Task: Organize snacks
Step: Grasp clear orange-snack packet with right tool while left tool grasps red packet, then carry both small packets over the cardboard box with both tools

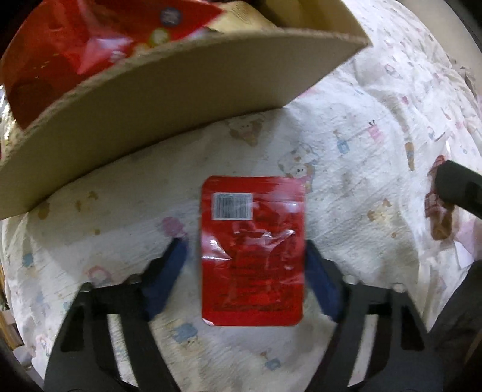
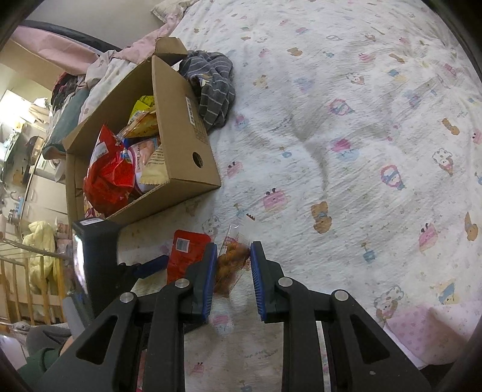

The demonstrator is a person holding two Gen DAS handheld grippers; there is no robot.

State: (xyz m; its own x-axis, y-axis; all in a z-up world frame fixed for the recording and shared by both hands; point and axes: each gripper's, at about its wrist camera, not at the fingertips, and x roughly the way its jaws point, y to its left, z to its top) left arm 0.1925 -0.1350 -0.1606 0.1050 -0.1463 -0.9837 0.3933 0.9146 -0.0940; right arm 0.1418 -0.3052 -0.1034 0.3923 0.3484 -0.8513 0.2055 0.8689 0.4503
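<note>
Left gripper (image 1: 245, 253) is parted around the red packet (image 1: 252, 250), right pad touching (left pad apart); center it, then squeeze.

Right gripper (image 2: 233, 259) is clamped on the clear snack bag (image 2: 230, 262).

A lived-in bedroom at home: the work surface is a bed covered by a white quilt (image 2: 346, 126) printed with cartoon bears and cakes, a pillow (image 2: 168, 12) at its head. Heaped clothes (image 2: 75, 87), a striped grey garment (image 2: 211, 87) and a wooden crib rail (image 2: 27, 280) (at the left edge) crowd the bedside, along with a cardboard box (image 2: 186, 135) of snack bags.
</note>
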